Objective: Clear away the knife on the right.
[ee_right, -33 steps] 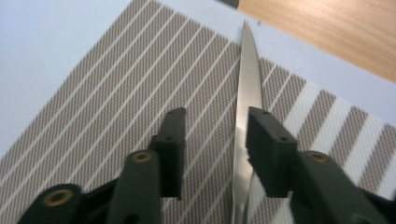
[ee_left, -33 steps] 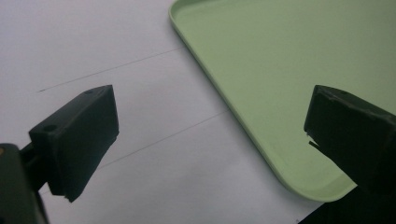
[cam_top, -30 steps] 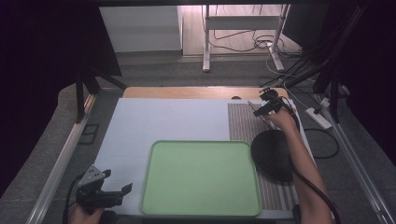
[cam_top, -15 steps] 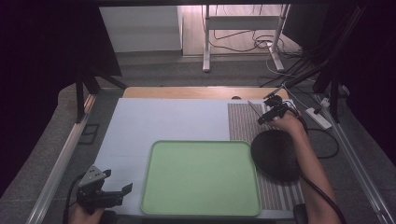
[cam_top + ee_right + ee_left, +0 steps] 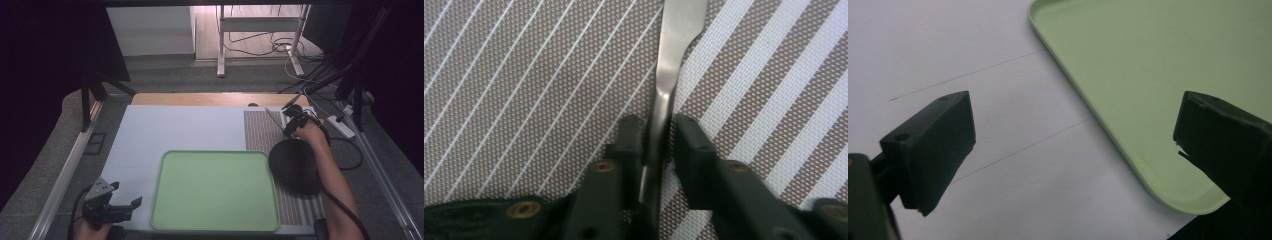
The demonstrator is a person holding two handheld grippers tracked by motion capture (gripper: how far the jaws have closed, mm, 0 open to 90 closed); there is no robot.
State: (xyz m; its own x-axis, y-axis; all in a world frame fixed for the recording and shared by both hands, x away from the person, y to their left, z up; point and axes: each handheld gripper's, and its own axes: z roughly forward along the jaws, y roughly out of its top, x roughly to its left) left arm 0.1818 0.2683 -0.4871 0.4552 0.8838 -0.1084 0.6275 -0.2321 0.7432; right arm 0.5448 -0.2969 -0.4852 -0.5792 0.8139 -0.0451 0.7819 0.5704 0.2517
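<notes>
Your right gripper (image 5: pixel 658 142) had just closed, pinching the thin, stiff, slippery metal handle (image 5: pixel 663 100) lower-centre frame: grip was sound.

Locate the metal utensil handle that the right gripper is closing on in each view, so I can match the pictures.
High view: the thin metal utensil handle lies on the striped placemat at the far right, by the right gripper.
Left gripper view: not in it; there the green tray lies on the white surface.
Right gripper view: centre, running up from between the jaws.
Shared landmark: the striped placemat, high and right gripper views.
</notes>
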